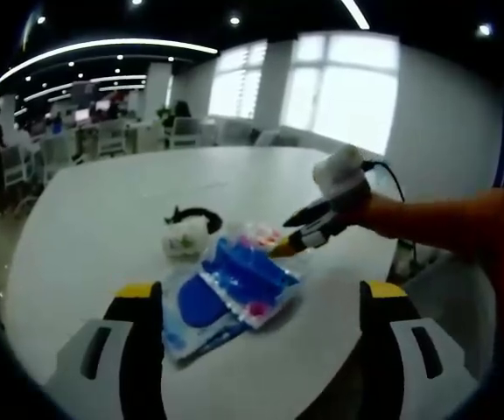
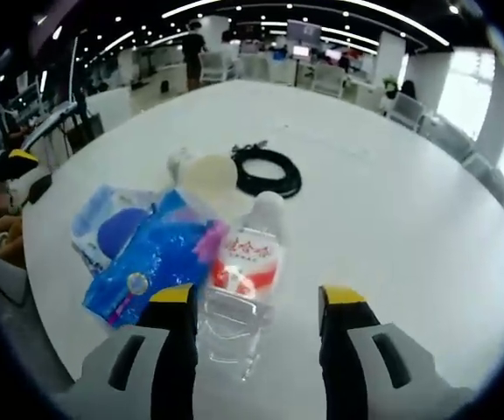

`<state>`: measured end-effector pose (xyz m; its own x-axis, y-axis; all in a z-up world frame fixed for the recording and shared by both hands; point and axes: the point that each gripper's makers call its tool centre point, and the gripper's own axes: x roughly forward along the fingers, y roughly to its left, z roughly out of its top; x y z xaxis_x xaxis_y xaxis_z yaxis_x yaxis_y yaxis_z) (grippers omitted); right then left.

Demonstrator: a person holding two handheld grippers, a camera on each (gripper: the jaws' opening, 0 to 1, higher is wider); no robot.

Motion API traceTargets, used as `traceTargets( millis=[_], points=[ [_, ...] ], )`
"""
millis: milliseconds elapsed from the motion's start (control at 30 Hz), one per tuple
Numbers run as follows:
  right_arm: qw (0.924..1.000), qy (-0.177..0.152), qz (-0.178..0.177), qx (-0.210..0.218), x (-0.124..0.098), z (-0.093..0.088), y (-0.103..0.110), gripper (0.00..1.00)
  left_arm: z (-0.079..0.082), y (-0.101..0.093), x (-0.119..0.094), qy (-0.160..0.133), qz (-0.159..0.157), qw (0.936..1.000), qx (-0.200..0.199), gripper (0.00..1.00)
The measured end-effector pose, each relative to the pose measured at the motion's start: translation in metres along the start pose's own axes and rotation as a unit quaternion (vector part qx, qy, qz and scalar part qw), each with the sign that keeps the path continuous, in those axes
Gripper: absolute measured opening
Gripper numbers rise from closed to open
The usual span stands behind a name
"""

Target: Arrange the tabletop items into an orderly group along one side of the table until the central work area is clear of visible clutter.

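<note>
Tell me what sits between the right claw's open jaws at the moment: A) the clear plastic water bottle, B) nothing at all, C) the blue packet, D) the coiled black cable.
A: in the right gripper view the clear water bottle lies between the jaws of the right claw, with the blue packet off to one side and the black cable farther away on the white table.

An open-plan office. In the left gripper view, rows of desks (image 1: 103, 136) with chairs fill the upper left under curved strip lights (image 1: 103, 45), and big windows (image 1: 339, 92) stand at upper centre. In the right gripper view, desks with monitors (image 2: 304, 33) line the top, a person (image 2: 192, 48) standing among them.
</note>
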<state>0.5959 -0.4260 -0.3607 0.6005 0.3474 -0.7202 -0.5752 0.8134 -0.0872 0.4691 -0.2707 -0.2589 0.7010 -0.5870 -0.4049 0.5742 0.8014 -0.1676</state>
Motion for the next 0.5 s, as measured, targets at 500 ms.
traceTargets(
  millis=[500],
  points=[
    [0.9999, 0.012, -0.004, -0.002, 0.0067, -0.0007, -0.0001, 0.53, 0.0014, -0.0002, -0.0003, -0.003, -0.003, 1.0000, -0.002, 0.90]
  ],
)
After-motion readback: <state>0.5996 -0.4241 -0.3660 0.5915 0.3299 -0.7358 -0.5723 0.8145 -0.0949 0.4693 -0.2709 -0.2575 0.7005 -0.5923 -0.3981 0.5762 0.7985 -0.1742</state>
